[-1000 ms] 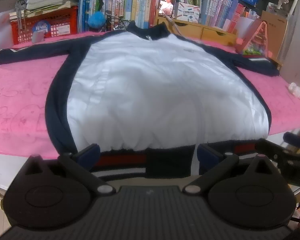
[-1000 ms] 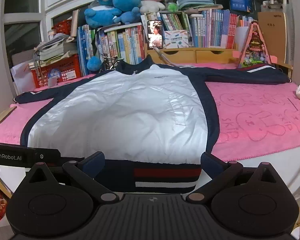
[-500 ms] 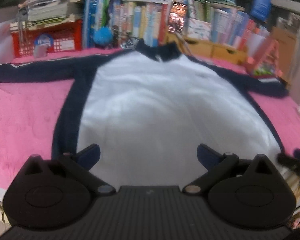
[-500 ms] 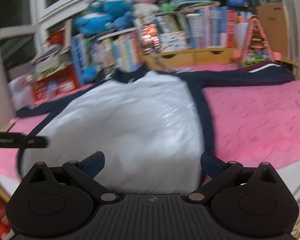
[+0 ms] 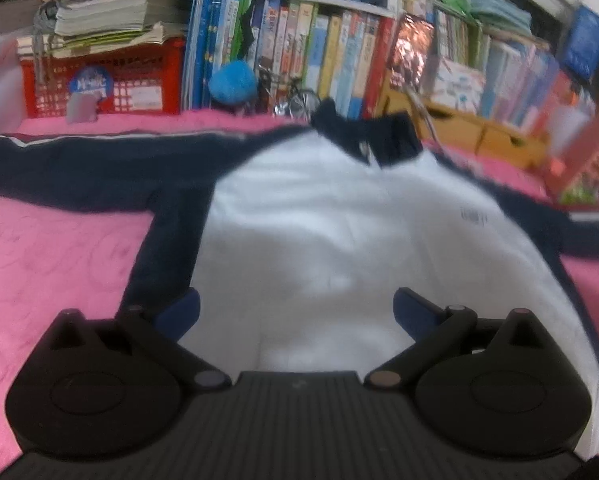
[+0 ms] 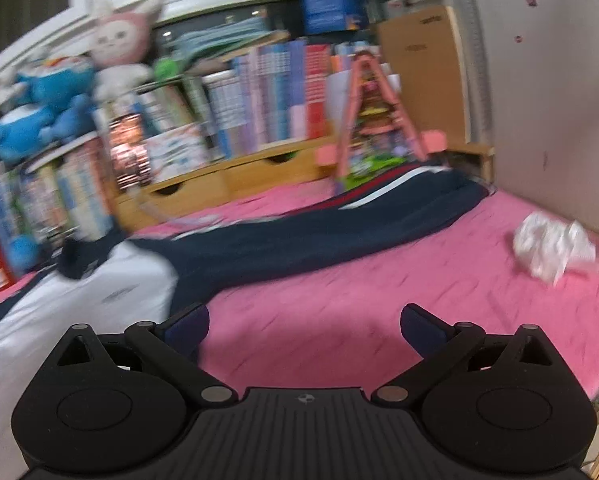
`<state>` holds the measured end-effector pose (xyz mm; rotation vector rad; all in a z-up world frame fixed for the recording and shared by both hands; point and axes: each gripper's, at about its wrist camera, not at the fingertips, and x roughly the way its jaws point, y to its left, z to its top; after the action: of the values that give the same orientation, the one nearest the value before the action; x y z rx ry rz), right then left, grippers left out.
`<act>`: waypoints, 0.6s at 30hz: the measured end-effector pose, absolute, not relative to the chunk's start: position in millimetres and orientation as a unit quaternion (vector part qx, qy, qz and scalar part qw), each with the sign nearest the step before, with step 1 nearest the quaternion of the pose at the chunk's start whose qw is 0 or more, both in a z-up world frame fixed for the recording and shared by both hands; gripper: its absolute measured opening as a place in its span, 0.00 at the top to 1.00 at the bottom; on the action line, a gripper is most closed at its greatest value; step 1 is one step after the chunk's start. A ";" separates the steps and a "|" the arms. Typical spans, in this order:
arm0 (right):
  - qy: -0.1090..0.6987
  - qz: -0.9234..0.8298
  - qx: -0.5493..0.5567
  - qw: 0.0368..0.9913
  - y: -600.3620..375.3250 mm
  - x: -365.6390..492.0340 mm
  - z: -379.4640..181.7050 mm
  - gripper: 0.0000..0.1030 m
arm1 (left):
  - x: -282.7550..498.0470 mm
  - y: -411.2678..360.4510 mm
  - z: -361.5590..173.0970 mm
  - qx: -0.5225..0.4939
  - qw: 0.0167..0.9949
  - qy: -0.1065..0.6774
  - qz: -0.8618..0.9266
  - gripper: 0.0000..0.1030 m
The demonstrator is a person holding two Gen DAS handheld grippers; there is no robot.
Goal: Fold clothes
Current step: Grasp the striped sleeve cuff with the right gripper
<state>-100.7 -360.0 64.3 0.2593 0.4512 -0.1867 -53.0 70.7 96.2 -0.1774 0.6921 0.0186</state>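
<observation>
Pink blanket (image 5: 51,248) under white-and-navy jacket (image 5: 339,240), spread flat, collar at 12 o'clock, sleeve stretching toward 9 o'clock. Left gripper (image 5: 295,314) above white front, fingers spread, holding nothing.

Right view: right gripper (image 6: 304,326) above bare blanket, spread, empty; jacket at 9 o'clock, sleeve toward 1 o'clock; crumpled white paper (image 6: 551,250) at 3 o'clock.

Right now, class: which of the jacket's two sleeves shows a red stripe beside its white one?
The sleeve in the right wrist view, stretching toward the wall; the other sleeve shows only white.
</observation>
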 end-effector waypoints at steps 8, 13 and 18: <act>0.218 -0.134 0.149 0.955 -410.0 -7.8 65.1 0.00 | 16.9 67.4 85.1 -0.094 0.935 0.342 0.025 0.00; 0.229 -0.076 0.125 0.962 -397.8 10.0 57.3 0.00 | 38.5 51.6 67.4 -0.066 0.931 0.357 0.028 0.00; 0.247 -0.057 0.082 0.964 -374.9 17.2 41.5 0.00 | 63.2 45.7 51.9 -0.026 0.931 0.363 0.027 0.00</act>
<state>17.2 -374.9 41.5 0.1666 0.5001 -0.1151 63.2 45.7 51.9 -0.0524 0.7424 0.0562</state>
